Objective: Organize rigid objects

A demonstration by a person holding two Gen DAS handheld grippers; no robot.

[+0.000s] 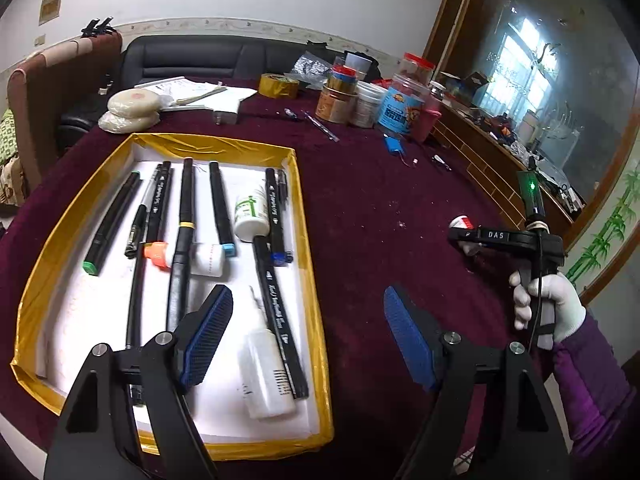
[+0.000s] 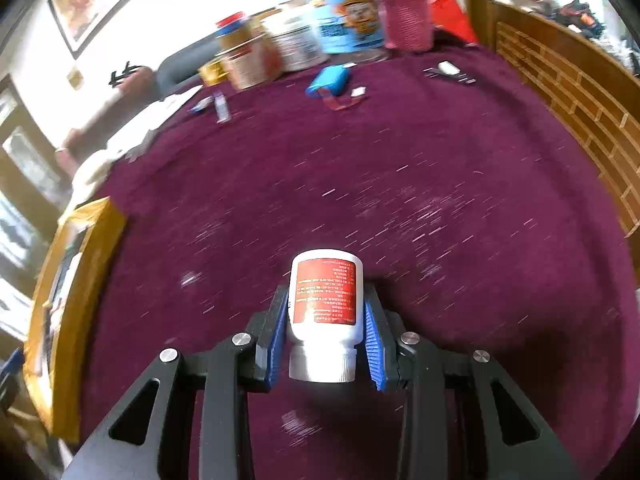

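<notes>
Fingers of the right gripper (image 2: 326,334) clamp a white bottle (image 2: 326,300) with a red label, blue pads (image 2: 280,336) pressed on both sides, cap end toward the camera, base pointing forward. Bottle sits between the fingertips over the maroon cloth (image 2: 440,200); whether it touches the cloth cannot be told. Left of these fingers, the yellow tray (image 2: 72,280) edge shows, blurred. Ahead, far off, a blue pouch (image 2: 328,80) and a cluster of jars (image 2: 312,32).

Left gripper (image 1: 308,340) is spread wide, nothing between its blue pads (image 1: 208,336). Its left finger hangs over the tray (image 1: 308,248); its right finger is over bare cloth (image 1: 380,208) beside the tray. Inside the tray, ahead of the left finger: black markers (image 1: 116,220) lying roughly parallel, a small white bottle with green label (image 1: 250,212), another white bottle (image 1: 208,258) under the markers. Between the fingers, near the tray's right wall, a white bottle (image 1: 264,372) lies beside a long black marker (image 1: 280,312). Right of the fingers, a gloved hand (image 1: 548,304) grips the other gripper's handle, the red-labelled bottle (image 1: 462,224) peeking at its tip.
</notes>
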